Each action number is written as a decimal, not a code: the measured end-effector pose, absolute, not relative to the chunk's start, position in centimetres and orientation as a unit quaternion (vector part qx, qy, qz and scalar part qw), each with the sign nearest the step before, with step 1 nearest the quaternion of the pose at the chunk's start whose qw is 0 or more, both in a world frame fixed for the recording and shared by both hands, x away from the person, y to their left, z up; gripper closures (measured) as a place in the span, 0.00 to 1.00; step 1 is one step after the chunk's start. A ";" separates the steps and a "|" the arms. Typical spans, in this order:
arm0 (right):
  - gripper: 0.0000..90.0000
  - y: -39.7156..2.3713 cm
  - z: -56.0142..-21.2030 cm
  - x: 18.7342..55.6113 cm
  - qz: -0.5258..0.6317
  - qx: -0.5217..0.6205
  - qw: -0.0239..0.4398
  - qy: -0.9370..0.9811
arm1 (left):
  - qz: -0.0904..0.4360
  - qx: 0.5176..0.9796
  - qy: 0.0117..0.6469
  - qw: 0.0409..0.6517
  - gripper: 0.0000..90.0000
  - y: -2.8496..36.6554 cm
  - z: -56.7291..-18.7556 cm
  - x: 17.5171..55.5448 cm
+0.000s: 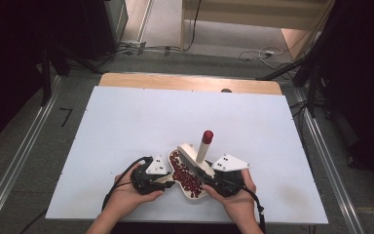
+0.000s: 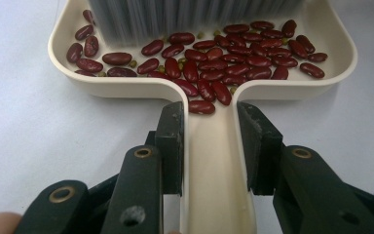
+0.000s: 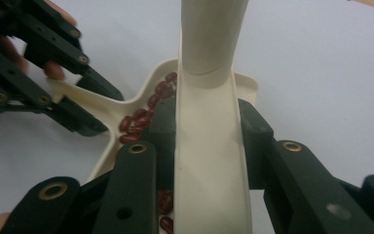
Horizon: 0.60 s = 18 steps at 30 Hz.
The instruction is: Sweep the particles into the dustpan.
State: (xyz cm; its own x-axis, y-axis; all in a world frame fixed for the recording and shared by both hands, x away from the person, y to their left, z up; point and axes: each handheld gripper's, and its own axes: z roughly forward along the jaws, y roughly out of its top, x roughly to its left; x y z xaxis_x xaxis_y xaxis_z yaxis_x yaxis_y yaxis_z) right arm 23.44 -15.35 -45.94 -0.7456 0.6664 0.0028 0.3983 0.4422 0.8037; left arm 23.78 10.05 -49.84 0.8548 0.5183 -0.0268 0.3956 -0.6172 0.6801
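A cream dustpan (image 1: 195, 194) lies near the table's front edge with several red kidney beans (image 1: 184, 174) in it. My left gripper (image 1: 168, 179) is shut on the dustpan's handle (image 2: 214, 161); the black jaws clamp it from both sides. Beans (image 2: 233, 58) and a few small green ones cover the dustpan's tray (image 2: 102, 87). Grey bristles (image 2: 190, 14) stand in the tray's far side. My right gripper (image 1: 208, 179) is shut on the cream brush (image 3: 209, 146), whose round handle (image 1: 203, 148) with a red tip (image 1: 207, 136) slants up and away. The left gripper (image 3: 100, 105) also appears in the right gripper view.
A white board (image 1: 126, 122) covers the table, with a wooden strip (image 1: 190, 82) along its far edge and a small dark thing (image 1: 226, 90) on it. Metal rails run along both sides on the floor. Cables lie on the floor beyond the table.
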 end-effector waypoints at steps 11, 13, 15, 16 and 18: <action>0.72 -19.7 -45.0 25.3 0.406 0.375 0.236 0.799 | 0.088 0.890 0.262 0.363 0.73 10.0 -50.2 23.8; 0.72 -19.7 -45.6 25.6 0.392 0.381 0.240 0.802 | 0.088 0.890 0.263 0.362 0.73 9.9 -50.2 23.8; 0.72 -19.2 -46.3 25.6 0.381 0.378 0.230 0.812 | 0.090 0.889 0.264 0.363 0.73 9.9 -50.2 23.8; 0.72 -18.8 -46.5 25.5 0.381 0.373 0.225 0.815 | 0.092 0.888 0.265 0.364 0.73 9.8 -50.2 23.7; 0.72 -17.9 -46.6 25.1 0.377 0.358 0.226 0.824 | 0.094 0.888 0.266 0.364 0.73 9.8 -50.3 23.7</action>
State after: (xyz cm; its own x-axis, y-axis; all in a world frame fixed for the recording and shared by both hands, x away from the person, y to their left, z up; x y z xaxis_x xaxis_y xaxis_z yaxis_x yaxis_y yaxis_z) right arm 25.11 -17.89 -46.56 -0.6418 0.7600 -0.1028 0.4194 0.4600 0.7826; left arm 23.73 9.78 -50.29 0.8409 0.5406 -0.0271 0.4037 -0.5931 0.6966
